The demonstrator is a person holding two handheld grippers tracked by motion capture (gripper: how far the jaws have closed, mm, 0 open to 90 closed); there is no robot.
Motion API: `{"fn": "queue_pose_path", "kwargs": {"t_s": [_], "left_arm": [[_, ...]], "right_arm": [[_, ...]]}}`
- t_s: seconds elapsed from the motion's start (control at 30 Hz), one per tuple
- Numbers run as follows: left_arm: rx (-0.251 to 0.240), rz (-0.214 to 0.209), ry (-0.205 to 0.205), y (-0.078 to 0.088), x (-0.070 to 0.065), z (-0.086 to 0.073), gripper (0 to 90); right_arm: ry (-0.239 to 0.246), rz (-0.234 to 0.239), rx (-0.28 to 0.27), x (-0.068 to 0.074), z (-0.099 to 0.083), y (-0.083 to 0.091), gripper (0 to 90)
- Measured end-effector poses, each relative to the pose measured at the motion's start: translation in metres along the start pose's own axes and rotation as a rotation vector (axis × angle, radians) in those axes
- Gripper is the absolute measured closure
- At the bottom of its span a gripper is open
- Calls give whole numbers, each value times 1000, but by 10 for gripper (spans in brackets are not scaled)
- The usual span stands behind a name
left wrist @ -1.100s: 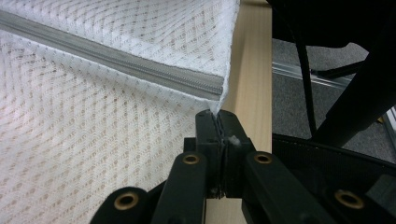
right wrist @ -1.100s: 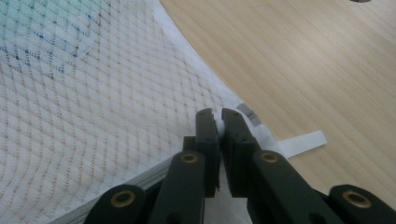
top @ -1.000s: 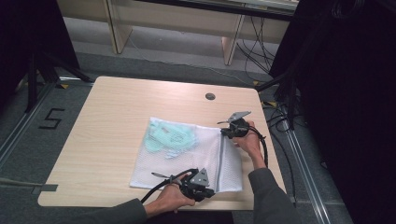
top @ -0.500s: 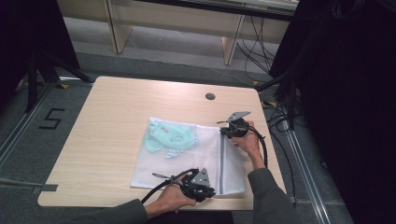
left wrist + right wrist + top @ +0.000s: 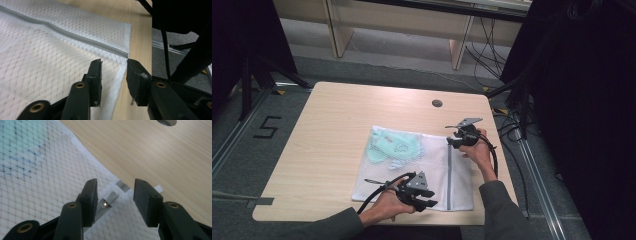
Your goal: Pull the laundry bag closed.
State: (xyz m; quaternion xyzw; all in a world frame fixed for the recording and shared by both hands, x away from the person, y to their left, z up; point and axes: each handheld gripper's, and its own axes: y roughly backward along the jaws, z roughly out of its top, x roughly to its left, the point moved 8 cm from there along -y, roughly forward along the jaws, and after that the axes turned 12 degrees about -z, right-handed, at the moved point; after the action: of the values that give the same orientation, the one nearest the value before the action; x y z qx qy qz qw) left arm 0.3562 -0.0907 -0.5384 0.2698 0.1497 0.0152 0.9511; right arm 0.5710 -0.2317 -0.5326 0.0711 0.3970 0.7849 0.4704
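Lying flat on the bench, the mesh bag is released: left tongs and right tongs have just been opening, jaws apart, the right around the zipper pull.

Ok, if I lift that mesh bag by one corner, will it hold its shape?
Probably not. The mesh bag lies flat and thin on the table, so it should droop. The green cloth inside would likely slide toward the low end. It looks light.

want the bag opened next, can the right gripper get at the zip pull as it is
Probably yes: the white zip pull lies bare on the mesh bag, right between the open jaws of the right gripper, with nothing over it.
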Motion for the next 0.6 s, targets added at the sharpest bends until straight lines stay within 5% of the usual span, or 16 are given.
{"fn": "queue_pose_path", "kwargs": {"t_s": [0.1,0.23,0.6], "left_arm": [[-5,0,10,5,2,0,605],[-9,23,25,13,5,1,545],[-9,84,70,30,18,-2,398]], "right_arm": [[-37,0,3,4,1,4,527],[-16,-1,-35,5,6,13,489],[-65,26,-25,14,1,31,441]]}}
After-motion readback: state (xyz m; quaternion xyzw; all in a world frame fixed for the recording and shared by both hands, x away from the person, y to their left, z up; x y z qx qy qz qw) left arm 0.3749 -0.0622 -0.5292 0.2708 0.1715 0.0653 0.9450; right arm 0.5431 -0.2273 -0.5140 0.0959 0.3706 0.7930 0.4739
